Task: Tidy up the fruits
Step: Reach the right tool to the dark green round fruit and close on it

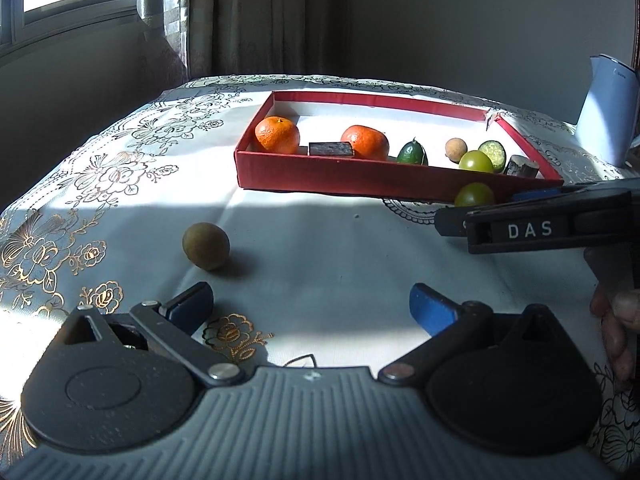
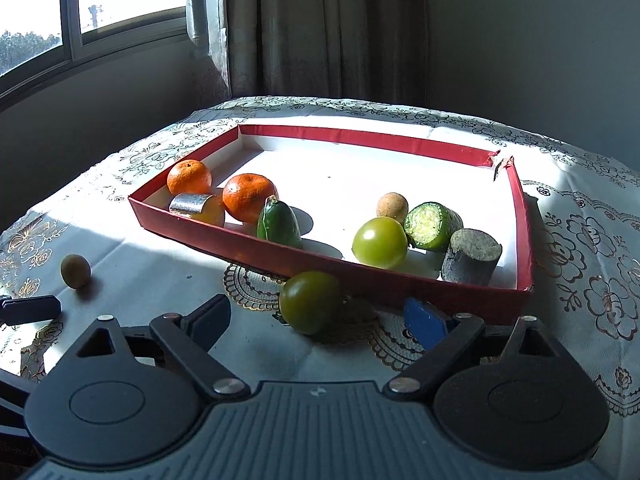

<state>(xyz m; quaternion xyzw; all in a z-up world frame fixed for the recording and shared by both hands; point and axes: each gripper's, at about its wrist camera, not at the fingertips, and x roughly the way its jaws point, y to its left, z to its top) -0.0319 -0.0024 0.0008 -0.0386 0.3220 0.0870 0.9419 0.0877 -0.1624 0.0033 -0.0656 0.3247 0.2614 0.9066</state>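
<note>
While both of my claws hang low over the pale cloth with gold flower embroidery [image 1: 320, 240], neither one holds anything. My right gripper [image 2: 316, 320] stands wide, and the dark green round tomato [image 2: 310, 302] sits on the cloth between its blue-padded fingertips [image 2: 424, 322] without either pad pressing on it; this fruit lies just outside the near wall of the shallow red cardboard tray [image 2: 400, 276]. My left gripper [image 1: 310, 308] is spread wide too, with bare cloth between its fingers, and the small brownish-green round fruit [image 1: 206, 246] rests just beyond its left fingertip, well apart from the tray. Past the tray's near wall, on its white floor, a bright green tomato [image 2: 380, 242] lies beside a cut green cylinder with a pale face [image 2: 432, 226] and a grey stubby cylinder [image 2: 472, 256] at the right corner. A small tan ball [image 2: 392, 205] sits just behind the bright tomato. Toward the middle, a dark green pointed fruit [image 2: 278, 224] leans at the near wall. At the left end are two orange mandarins [image 2: 250, 196], with a half-round orange piece with a silvery top [image 2: 198, 208] in front of them. Beyond the table hang a brown curtain [image 2: 320, 28] and a sunlit window [image 2: 80, 12].
</note>
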